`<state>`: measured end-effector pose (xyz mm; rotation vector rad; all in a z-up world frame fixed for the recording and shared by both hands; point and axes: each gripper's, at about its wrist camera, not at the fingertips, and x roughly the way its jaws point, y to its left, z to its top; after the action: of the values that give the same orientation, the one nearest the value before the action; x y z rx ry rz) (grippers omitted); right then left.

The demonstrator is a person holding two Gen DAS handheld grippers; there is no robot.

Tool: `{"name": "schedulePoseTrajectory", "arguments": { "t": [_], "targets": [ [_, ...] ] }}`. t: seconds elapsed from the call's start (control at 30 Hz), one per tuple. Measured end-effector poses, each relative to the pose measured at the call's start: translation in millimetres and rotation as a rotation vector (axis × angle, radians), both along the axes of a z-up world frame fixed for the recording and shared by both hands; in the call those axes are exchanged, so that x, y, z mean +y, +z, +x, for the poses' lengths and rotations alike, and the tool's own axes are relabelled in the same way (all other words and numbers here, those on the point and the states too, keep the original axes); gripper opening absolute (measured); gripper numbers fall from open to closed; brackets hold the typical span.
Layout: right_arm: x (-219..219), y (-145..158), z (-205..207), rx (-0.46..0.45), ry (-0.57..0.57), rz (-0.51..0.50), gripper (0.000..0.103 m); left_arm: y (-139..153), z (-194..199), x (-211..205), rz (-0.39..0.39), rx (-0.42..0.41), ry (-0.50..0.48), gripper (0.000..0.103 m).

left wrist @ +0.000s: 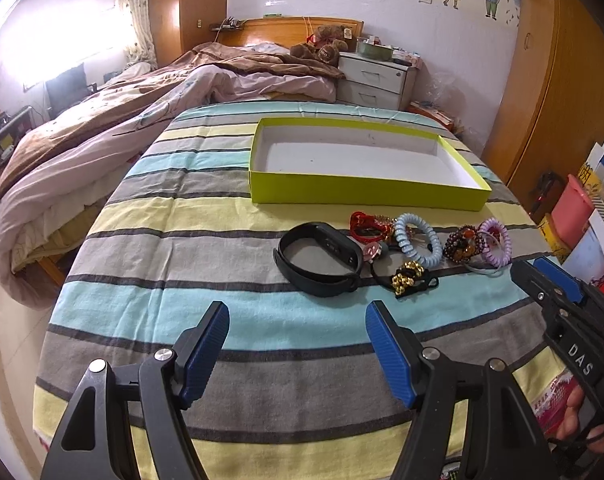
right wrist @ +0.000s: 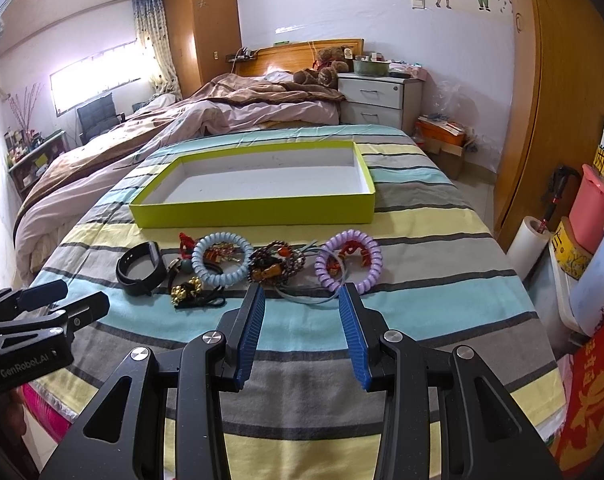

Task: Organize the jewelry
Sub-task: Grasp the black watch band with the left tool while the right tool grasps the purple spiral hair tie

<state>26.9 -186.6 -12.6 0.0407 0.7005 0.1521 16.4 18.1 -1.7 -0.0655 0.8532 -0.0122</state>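
Observation:
A lime-green box lid with a white inside lies empty on the striped cloth. In front of it lies a row of jewelry: a black wristband, a light-blue coil band, a brown bead bracelet, a purple coil band, a gold-and-black hair tie and red cord pieces. My left gripper is open and empty, just short of the wristband. My right gripper is open and empty, just short of the beads and the purple coil.
The striped cloth covers a raised surface at the foot of a bed with a rumpled quilt. A white nightstand stands behind. Boxes and a pink bin crowd the right side by the wooden wardrobe.

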Motion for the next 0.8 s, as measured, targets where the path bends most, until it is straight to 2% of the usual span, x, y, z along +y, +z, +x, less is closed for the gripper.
{"name": "schedulePoseTrajectory", "arguments": {
  "t": [0.1, 0.27, 0.37, 0.6, 0.8],
  "targets": [
    [-13.9, 1.2, 4.7, 0.000, -0.022, 0.015, 0.040, -0.8, 7.3, 6.3, -0.013, 0.005, -0.013, 0.070],
    [-40.7, 0.2, 23.4, 0.026, -0.066, 0.001, 0.040, -3.3, 23.9, 22.7, -0.089, 0.036, -0.018, 0.070],
    [-57.3, -2.2, 39.8, 0.053, -0.077, 0.047, 0.040, -7.3, 33.9, 25.7, -0.108, 0.058, -0.018, 0.070],
    [-71.8, -20.3, 69.4, 0.165, -0.010, 0.109, 0.040, -18.4, 52.3, 27.1, -0.156, 0.119, -0.012, 0.070],
    [-66.6, -27.9, 76.1, 0.192, 0.047, 0.132, 0.040, -22.3, 61.7, 26.4, -0.163, 0.134, -0.005, 0.069]
  ]
}}
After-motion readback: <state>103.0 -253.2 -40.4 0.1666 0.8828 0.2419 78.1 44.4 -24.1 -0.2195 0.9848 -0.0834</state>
